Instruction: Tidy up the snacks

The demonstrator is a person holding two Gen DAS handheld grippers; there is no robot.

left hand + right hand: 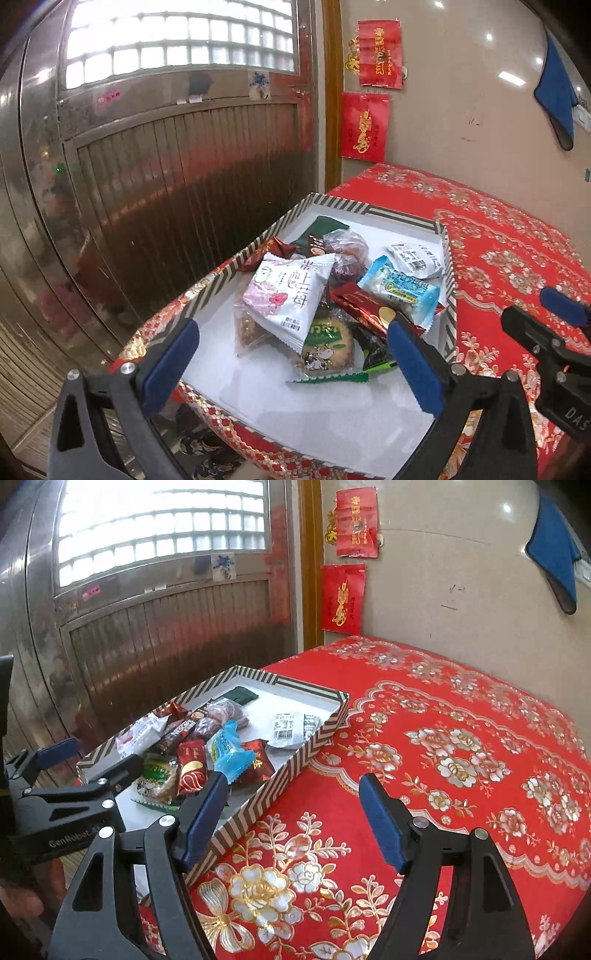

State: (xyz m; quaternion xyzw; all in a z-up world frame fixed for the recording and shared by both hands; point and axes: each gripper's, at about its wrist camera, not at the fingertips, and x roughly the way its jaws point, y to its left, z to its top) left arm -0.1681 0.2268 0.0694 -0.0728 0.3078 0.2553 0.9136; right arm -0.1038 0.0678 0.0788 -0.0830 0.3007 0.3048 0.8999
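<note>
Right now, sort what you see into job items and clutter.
Job:
- striped box
- snack packets piled inside it
- left tongs, open
- right tongs, open

Just there:
- red floral tablecloth
- red wall envelopes
- blue cloth
- metal door

Both tools angled down, empty: left tool (pixel 291 349) wide open, right tool (pixel 293 818) open.

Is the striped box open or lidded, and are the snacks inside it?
Open: the striped box has no lid, and the snacks lie piled inside on its white floor.
</note>
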